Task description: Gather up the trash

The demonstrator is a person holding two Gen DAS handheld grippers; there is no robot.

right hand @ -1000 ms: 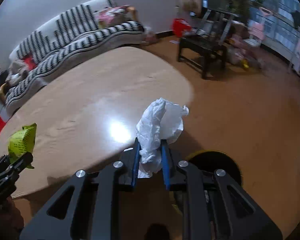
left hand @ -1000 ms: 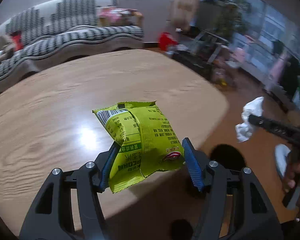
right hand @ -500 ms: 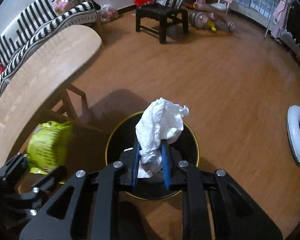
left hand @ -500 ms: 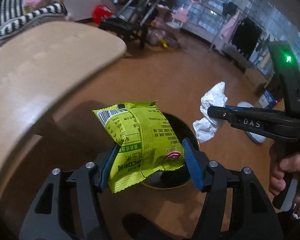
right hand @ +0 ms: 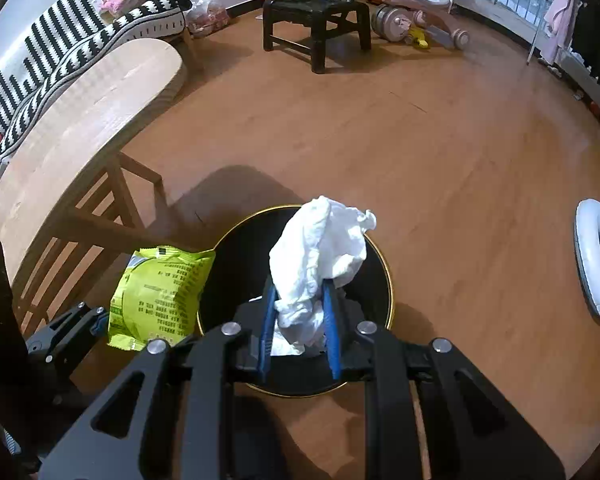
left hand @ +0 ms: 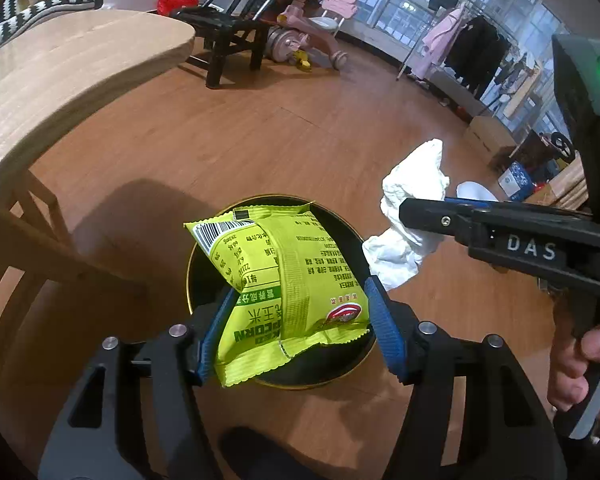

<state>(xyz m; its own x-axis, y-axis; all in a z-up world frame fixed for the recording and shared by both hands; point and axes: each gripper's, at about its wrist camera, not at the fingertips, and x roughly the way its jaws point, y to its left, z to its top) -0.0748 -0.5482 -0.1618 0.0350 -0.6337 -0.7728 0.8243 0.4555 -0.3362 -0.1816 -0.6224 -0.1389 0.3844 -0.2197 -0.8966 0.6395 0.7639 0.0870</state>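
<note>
Beside the black, gold-rimmed bin (right hand: 382,264), a lime-green printed wrapper (left hand: 284,280) and a white tissue (right hand: 320,256) are showing against blue pads (right hand: 332,328).

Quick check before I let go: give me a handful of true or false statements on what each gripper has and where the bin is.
1. The left gripper has a green snack packet between its fingers. True.
2. The right gripper carries a plastic bottle. False: it has crumpled white tissue between its opening jaws.
3. The black trash bin stands on the wooden table. False: it stands on the floor beside the table.
4. The tissue hangs over the bin's mouth. True.
5. The bin's rim is gold-coloured. True.
</note>
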